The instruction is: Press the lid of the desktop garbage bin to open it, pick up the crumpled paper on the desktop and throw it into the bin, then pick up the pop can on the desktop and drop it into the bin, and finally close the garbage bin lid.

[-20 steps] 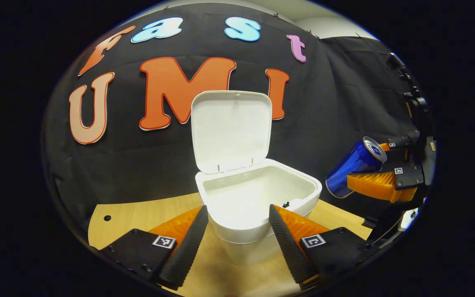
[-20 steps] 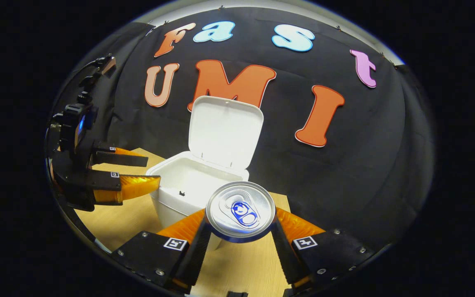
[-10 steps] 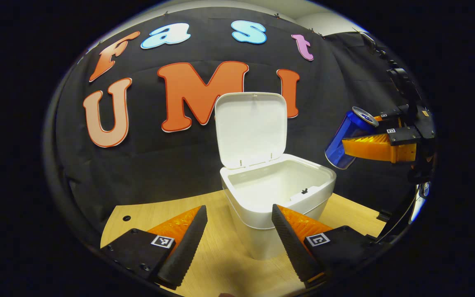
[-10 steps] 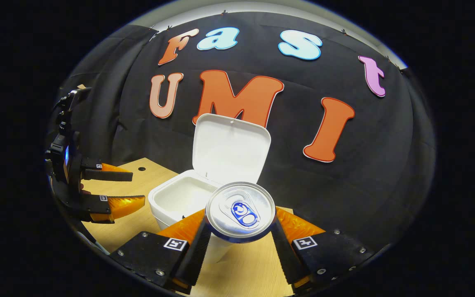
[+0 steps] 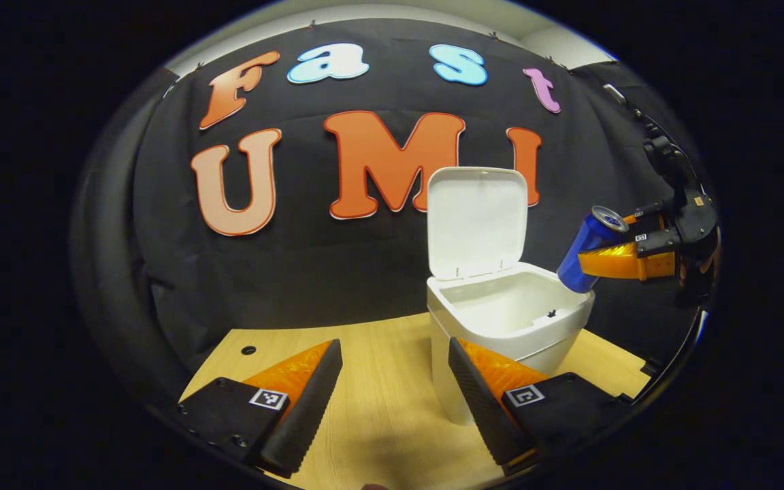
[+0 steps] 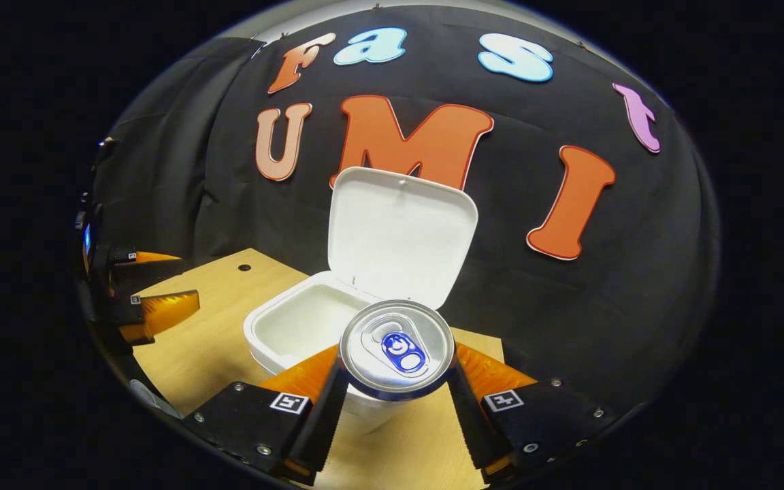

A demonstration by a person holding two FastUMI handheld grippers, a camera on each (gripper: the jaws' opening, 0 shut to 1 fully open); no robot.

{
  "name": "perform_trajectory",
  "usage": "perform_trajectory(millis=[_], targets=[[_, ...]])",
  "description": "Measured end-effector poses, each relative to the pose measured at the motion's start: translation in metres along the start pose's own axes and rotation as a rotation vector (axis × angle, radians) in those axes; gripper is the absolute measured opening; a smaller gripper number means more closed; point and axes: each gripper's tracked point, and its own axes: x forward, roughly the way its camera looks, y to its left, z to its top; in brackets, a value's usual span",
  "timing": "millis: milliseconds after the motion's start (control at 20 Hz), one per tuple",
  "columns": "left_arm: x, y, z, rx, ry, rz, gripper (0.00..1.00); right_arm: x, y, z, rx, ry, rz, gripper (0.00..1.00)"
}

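Right now the right gripper (image 6: 397,381) grips the pop can (image 6: 397,349), one finger pressed to each side of it, the silver top with its blue tab facing the camera. Seen from the left gripper view, that right gripper (image 5: 627,255) holds the blue pop can (image 5: 589,248) tilted in the air, its lower end just above the right rim of the garbage bin (image 5: 511,320). The left gripper (image 5: 395,388) is released, its fingers spread wide with nothing between them, low over the worktop (image 5: 378,422) and just in front of the bin; in the right gripper view it (image 6: 154,286) hangs at the far left, over the worktop's left edge. The white bin (image 6: 297,327) stands near the worktop's back edge, close to the black cloth wall (image 6: 569,306). Its lid (image 6: 402,235) is up, hinged at the back and nearly upright, and what shows of the inside is white. A small round hole (image 5: 248,350) sits near the back-left corner of the wooden worktop (image 6: 201,333)
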Motion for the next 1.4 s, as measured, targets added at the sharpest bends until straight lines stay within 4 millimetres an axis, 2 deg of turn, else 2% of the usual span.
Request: perform_trajectory(millis=[100,150,200,250,300,350,400,450,650,700,750,950,1200,1400], targets=[[-0.004,0.014,-0.005,-0.018,0.009,0.033,0.96,0.008,0.003,-0.002,-0.014,0.015,0.005,0.78],[-0.008,0.02,-0.007,-0.019,0.012,0.048,1.0,0.01,0.005,-0.004,-0.017,0.027,0.009,0.78],[-0.008,0.026,-0.009,-0.019,0.018,0.06,1.0,0.014,0.008,-0.006,-0.019,0.037,0.012,0.78],[-0.009,0.034,-0.011,-0.022,0.02,0.069,1.0,0.016,0.011,-0.008,-0.024,0.047,0.015,0.74],[-0.01,0.04,-0.014,-0.024,0.024,0.076,1.0,0.018,0.012,-0.008,-0.03,0.055,0.015,0.78],[-0.012,0.046,-0.016,-0.026,0.027,0.083,0.96,0.021,0.014,-0.009,-0.034,0.063,0.015,0.78],[-0.012,0.05,-0.018,-0.033,0.029,0.086,0.96,0.022,0.017,-0.011,-0.031,0.073,0.018,0.78],[-0.011,0.053,-0.02,-0.043,0.032,0.089,1.0,0.025,0.019,-0.013,-0.026,0.082,0.019,0.78],[-0.005,0.066,-0.023,-0.051,0.051,0.089,1.0,0.03,0.02,-0.022,-0.01,0.113,-0.002,0.78],[-0.004,0.068,-0.023,-0.046,0.051,0.088,0.95,0.03,0.021,-0.022,-0.006,0.115,0.0,0.78],[-0.003,0.07,-0.023,-0.042,0.052,0.087,1.0,0.031,0.02,-0.021,-0.005,0.113,-0.006,0.78],[0.003,0.078,-0.027,-0.039,0.062,0.078,1.0,0.034,0.017,-0.028,0.01,0.137,-0.038,0.8],[0.006,0.083,-0.026,-0.035,0.06,0.065,1.0,0.032,0.012,-0.022,0.031,0.13,-0.069,0.81],[0.006,0.085,-0.025,-0.048,0.046,0.051,1.0,0.035,0.016,0.002,0.05,0.092,-0.061,0.84]])
